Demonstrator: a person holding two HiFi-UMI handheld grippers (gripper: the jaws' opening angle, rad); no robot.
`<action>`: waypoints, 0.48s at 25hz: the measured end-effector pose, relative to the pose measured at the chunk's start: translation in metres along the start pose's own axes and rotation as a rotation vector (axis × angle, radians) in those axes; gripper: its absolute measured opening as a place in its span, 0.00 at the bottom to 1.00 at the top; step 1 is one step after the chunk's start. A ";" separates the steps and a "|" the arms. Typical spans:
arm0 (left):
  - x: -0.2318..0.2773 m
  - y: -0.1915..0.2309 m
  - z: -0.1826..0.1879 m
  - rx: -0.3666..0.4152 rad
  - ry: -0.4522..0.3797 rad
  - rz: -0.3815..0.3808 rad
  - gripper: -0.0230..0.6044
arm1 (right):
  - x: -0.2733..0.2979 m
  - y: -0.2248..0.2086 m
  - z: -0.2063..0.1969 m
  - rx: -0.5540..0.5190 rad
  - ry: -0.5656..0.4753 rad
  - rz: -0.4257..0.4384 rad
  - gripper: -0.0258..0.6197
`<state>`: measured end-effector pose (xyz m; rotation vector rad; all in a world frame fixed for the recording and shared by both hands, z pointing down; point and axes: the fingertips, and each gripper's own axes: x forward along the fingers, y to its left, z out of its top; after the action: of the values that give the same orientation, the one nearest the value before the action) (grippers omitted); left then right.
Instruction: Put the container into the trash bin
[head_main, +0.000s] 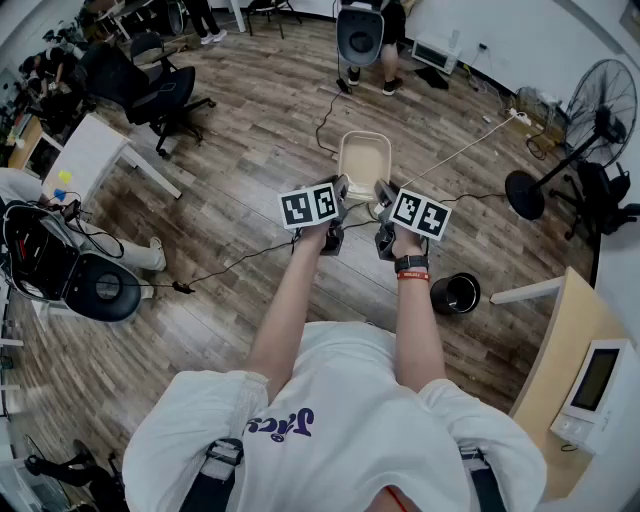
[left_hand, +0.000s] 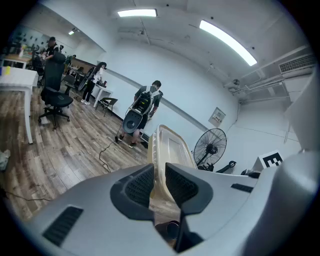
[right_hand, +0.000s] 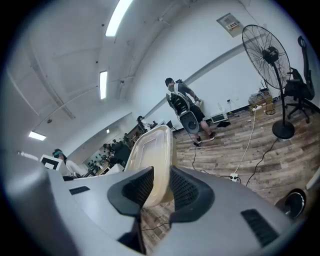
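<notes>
Left hand-held gripper (head_main: 341, 192), right hand-held gripper (head_main: 383, 194): both clamp the container (head_main: 364, 160); trash bin (head_main: 455, 293) lies rightward, nearer the right.

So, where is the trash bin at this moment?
In the head view, the black trash bin stands on the wood floor at the right, just beside the person's right forearm and close to the pale table.

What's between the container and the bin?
Head view: only the right gripper, shut on the container, then bare floor down to the bin.
</notes>
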<state>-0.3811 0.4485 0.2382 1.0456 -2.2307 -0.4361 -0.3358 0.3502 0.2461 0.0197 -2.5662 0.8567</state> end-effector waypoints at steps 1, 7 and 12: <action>0.000 -0.005 -0.004 0.001 0.000 0.003 0.17 | -0.004 -0.004 -0.001 -0.001 0.001 0.002 0.22; 0.003 -0.035 -0.033 -0.011 -0.004 0.019 0.17 | -0.034 -0.032 -0.005 -0.005 0.014 0.016 0.22; 0.008 -0.062 -0.055 -0.026 0.000 0.030 0.17 | -0.058 -0.056 -0.006 -0.003 0.025 0.014 0.22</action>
<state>-0.3133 0.4016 0.2501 0.9970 -2.2317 -0.4509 -0.2726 0.3010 0.2586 -0.0103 -2.5473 0.8531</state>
